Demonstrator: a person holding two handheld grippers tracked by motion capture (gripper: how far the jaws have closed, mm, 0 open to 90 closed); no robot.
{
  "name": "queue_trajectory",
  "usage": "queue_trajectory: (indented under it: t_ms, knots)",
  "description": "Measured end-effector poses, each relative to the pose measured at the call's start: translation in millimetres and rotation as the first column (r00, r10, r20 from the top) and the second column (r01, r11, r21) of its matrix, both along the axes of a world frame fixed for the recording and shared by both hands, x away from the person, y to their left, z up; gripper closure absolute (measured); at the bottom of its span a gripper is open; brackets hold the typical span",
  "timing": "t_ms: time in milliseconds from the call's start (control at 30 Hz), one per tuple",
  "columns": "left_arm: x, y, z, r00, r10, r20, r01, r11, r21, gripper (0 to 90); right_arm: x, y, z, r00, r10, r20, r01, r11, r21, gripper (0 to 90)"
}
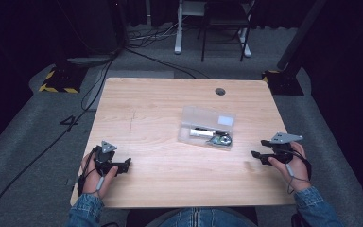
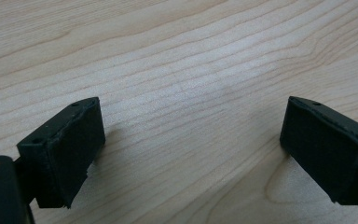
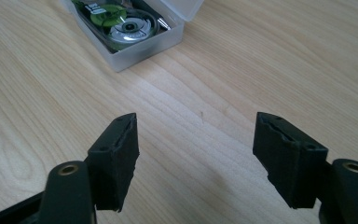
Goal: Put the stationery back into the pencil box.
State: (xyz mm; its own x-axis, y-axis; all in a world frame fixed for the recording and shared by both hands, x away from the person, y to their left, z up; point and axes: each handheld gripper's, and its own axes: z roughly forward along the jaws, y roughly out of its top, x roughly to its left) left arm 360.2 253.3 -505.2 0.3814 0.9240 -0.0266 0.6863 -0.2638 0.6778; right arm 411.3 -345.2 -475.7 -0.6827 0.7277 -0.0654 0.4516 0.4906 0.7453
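A clear plastic box (image 1: 207, 127) lies a little right of the middle of the wooden table (image 1: 160, 104), its lid folded back toward the far side. Inside it sit a white tube-shaped item (image 1: 201, 133) and, to its right, a round green and silver reel (image 1: 221, 140). In the right gripper view the box (image 3: 135, 32) shows at the top, its near corner pointing toward the camera, with the reel (image 3: 126, 25) lying flat inside. The right gripper (image 1: 261, 149) is held near the right edge of the table, to the right of the box and well apart from it, pointing left; its jaws stand wide apart with only bare wood between them (image 3: 196, 154). The left gripper (image 1: 123, 165) is held near the front left corner of the table, far from the box, pointing right. Its jaws also stand wide apart over bare wood (image 2: 191, 144), touching nothing. The person's hands come in from the near edge, each in a denim sleeve (image 1: 85, 208)
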Motion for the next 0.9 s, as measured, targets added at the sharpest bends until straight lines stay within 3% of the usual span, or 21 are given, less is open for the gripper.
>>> queue_trajectory:
  t_ms: [500, 633, 700, 900]
  knots:
    - [0.0, 0.0, 0.0, 1.0000, 0.000, -0.001, 0.000, 1.0000, 0.000, 6.7, 3.4, 1.7, -24.1, 1.0000, -0.007, -0.002, 0.007, 0.9999, 0.015, 27.3]
    - [0.0, -0.1, 0.0, 1.0000, 0.000, 0.000, 0.000, 1.0000, 0.001, 6.6, 3.7, 1.5, -27.2, 0.9997, -0.014, -0.021, 0.015, 0.9995, 0.027, 22.1]
    - [0.0, -0.1, 0.0, 1.0000, 0.000, 0.000, 0.000, 1.0000, 0.001, 6.7, 4.1, 1.3, -27.9, 0.9973, -0.049, -0.055, 0.051, 0.9982, 0.033, 13.9]
    - [0.0, -0.1, 0.0, 1.0000, 0.000, -0.001, 0.000, 1.0000, 0.001, 6.6, 4.6, 2.3, -28.3, 0.9974, -0.040, -0.059, 0.042, 0.9988, 0.027, 11.3]
